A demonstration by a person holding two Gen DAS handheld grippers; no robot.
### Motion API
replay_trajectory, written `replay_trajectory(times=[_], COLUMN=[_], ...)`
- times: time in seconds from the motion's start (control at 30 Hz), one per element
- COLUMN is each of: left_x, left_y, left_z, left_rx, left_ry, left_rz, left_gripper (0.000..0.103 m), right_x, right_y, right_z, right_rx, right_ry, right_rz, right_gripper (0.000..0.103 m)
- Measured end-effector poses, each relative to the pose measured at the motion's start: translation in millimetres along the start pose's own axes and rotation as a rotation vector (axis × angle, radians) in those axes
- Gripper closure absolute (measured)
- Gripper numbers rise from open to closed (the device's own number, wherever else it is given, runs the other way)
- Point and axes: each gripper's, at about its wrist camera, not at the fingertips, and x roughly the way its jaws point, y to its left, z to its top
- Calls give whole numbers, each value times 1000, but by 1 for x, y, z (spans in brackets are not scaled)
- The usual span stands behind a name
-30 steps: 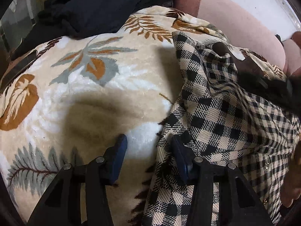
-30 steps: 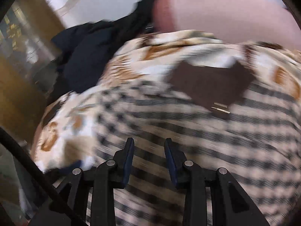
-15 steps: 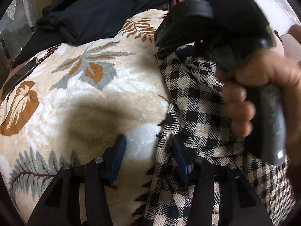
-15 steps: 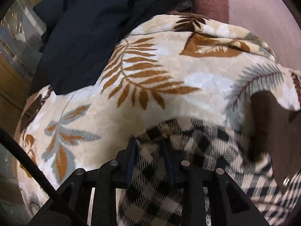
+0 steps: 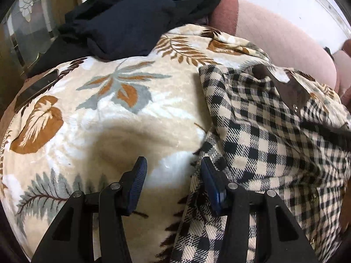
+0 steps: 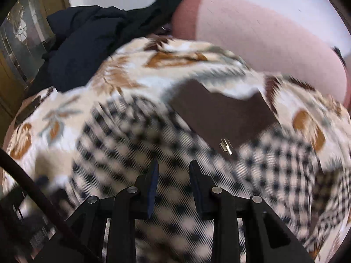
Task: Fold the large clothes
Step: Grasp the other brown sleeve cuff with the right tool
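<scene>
A black-and-cream checked shirt (image 5: 263,142) with a brown collar (image 5: 289,89) lies on a leaf-print blanket (image 5: 109,120), one sleeve folded across its body. My left gripper (image 5: 173,171) stands open just above the blanket at the shirt's left edge. Its right finger (image 5: 208,175) is against the cloth, and only blanket shows between the jaws. In the blurred right wrist view, my right gripper (image 6: 174,171) hovers over the middle of the checked shirt (image 6: 131,142), below the collar (image 6: 219,114) and its metal snap (image 6: 226,146). Its jaws stand narrowly apart with no cloth pinched.
Dark navy and black clothes (image 5: 127,22) are heaped at the blanket's far left. A pink cushioned backrest (image 5: 274,37) runs behind, with a white wall above it. A glass-fronted wooden cabinet (image 5: 26,22) stands at the left. The dark clothes (image 6: 87,43) and backrest (image 6: 263,39) also show in the right wrist view.
Half a second ago the right gripper and its hand were over the sleeve's far end, with checked cloth between the jaws. It has since pulled back over the shirt's middle. The left gripper stayed put.
</scene>
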Motion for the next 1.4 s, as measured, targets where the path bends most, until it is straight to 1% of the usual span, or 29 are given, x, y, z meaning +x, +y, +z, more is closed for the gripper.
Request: replay_trajectory(times=[0.07,0.1,0.2,0.23,0.27,0.3,0.37,0.43,0.47,0.5,0.53,0.57,0.63,0.7,0.73,0.83,0.87,0.97,1.1,1.2,1.23,1.27,1.3,1.33,1.37,1.4], left_x=[-1,0,10,13,16,16,14,13,13,13,13,14,15,14,13,3,-2,-24,-48,-58,-59,-60,-61,-61,-61,-61], left_y=[-1,-2,-8,-9,-10,-11,-15,-17,-17,-15,-12,-9,2,5,5,3,3,1,-7,-22,-28,-33,-41,-48,-52,-59], left_z=[3,3,-1,-4,-6,-10,-13,-16,-17,-18,-18,-17,-18,-18,-18,-22,-25,-42,-66,-74,-75,-75,-76,-77,-77,-78], left_rx=[-10,-6,31,38,45,54,70,77,72,60,46,27,-24,-40,-38,-27,-28,-44,-87,-85,-80,-75,-66,-59,-53,-43], left_ry=[-4,-4,20,25,25,2,-25,-45,-49,-50,-48,-44,-38,-44,-44,-30,-29,2,48,58,58,57,58,60,62,63], left_rz=[-10,-13,9,16,23,42,74,104,116,119,112,99,56,31,30,37,40,34,12,16,15,14,11,5,-1,-8], left_gripper=[53,53,53,53,50,46,43,37,32,29,28,25,23,23,23,23,23,23,23,23,23,23,23,23,23,23], right_x=[-2,-1,1,-2,-7,-15,-27,-42,-51,-61,-73,-82,-94,-103,-105,-106,-106,-100,-86,-76,-74,-73,-74,-75,-77,-83], right_y=[-17,-22,-47,-57,-70,-87,-109,-139,-155,-175,-197,-220,-267,-328,-360,-426,-442,-476,-504,-516,-516,-517,-518,-518,-519,-521], right_z=[-23,-31,-64,-73,-82,-92,-107,-122,-130,-137,-145,-152,-166,-186,-197,-216,-219,-213,-199,-182,-177,-172,-173,-175,-176,-179], right_rx=[44,54,85,107,136,172,207,251,283,332,386,441,557,740,837,1029,1070,1120,1113,1102,1096,1087,1080,1080,1086,1095], right_ry=[21,30,49,44,37,31,16,-3,-26,-53,-85,-121,-170,-222,-247,-299,-320,-360,-389,-415,-413,-409,-402,-402,-406,-408], right_rz=[38,41,10,15,28,28,13,-9,-2,-1,-37,-60,-96,-134,-141,-127,-109,-73,-54,-62,-67,-79,-69,-58,-61,-84], right_gripper=[72,72,72,72,72,72,72,72,72,70,65,60,56,55,55,55,54,54,54,55,58,76,88,96,97,97])
